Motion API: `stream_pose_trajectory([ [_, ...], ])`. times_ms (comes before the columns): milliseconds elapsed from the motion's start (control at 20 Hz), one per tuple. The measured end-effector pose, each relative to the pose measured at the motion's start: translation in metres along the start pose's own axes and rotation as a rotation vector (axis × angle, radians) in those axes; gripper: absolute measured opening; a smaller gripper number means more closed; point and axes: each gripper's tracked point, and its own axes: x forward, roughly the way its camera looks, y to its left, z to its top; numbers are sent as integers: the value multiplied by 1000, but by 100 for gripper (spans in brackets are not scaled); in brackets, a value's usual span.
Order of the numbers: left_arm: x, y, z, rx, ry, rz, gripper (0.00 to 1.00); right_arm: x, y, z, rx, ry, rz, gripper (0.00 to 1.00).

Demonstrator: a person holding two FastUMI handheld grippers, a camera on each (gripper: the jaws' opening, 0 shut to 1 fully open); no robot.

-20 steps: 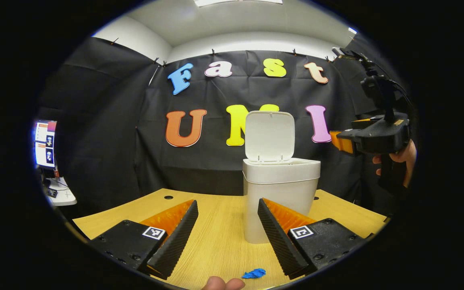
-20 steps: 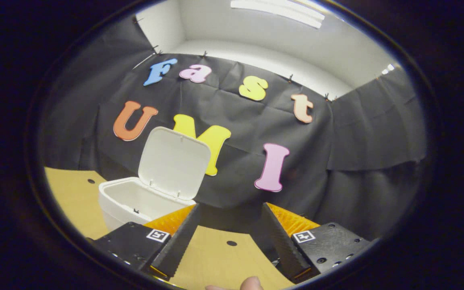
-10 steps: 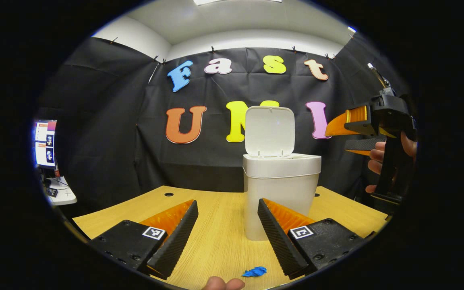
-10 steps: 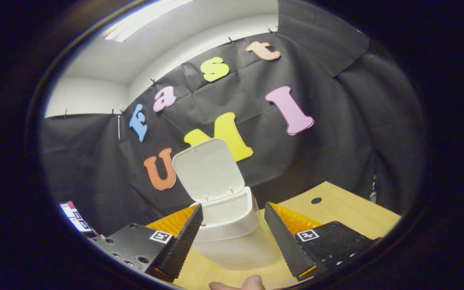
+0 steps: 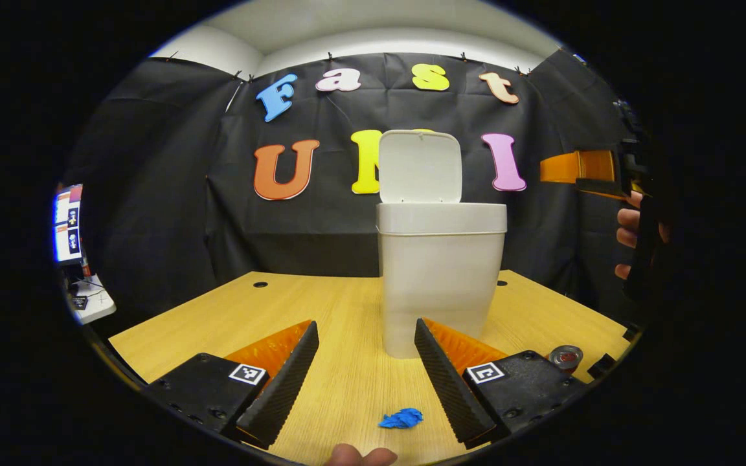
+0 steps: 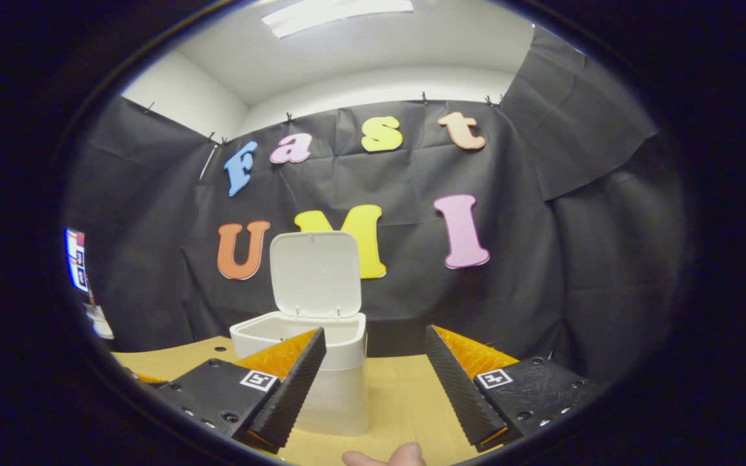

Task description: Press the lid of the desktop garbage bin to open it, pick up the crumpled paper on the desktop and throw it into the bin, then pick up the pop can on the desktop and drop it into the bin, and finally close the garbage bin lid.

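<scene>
Pale wooden worktop [image 5: 347, 382] with cable holes carries everything we see. Largest on it: the white plastic desktop garbage bin [image 5: 439, 278], standing upright near the far edge, its flat white hinged lid [image 5: 420, 167] raised upright at the back, mouth uncovered. In the right gripper view the bin [image 6: 334, 388] sits left of centre with the lid [image 6: 315, 274] likewise up.

Left hand-held gripper [image 5: 365, 378] hangs low over the worktop, jaws spread wide, nothing between them. Right hand-held gripper [image 6: 373, 382] is held higher, off to the bin's right, jaws also released and empty; we see it from the side at the edge of the left gripper view [image 5: 580, 169].

Red-topped metal pop can [image 5: 565, 357] stands on the worktop, low right, partly hidden behind the left gripper's body. Small blue crumpled paper [image 5: 401, 419] lies on the worktop just ahead of the left jaws, well short of the bin.

Risks, as we judge them: the paper is small and flat, so jaws closing too high could miss or flick it; a low approach may scrape the worktop; an arm swing could knock the raised lid shut or tip the can.
</scene>
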Motion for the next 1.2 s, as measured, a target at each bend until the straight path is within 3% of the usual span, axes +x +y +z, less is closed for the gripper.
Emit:
stream_pose_trajectory([
  [50,-1,-3,-8,-2,16,-5,96,-7,-1,-2,-15,-5,5,92],
  [200,-4,-9,-30,-22,64,-19,96,-25,5,-26,-25,11,57,95],
  [550,-10,-15,-93,8,177,-24,97,-67,-7,-68,-56,21,73,95],
  [900,-9,-14,-133,-17,260,-40,97,-88,-49,-112,-89,54,82,95],
  [1200,-5,-26,-149,-13,323,-77,97,-97,-83,-151,0,144,44,95],
])
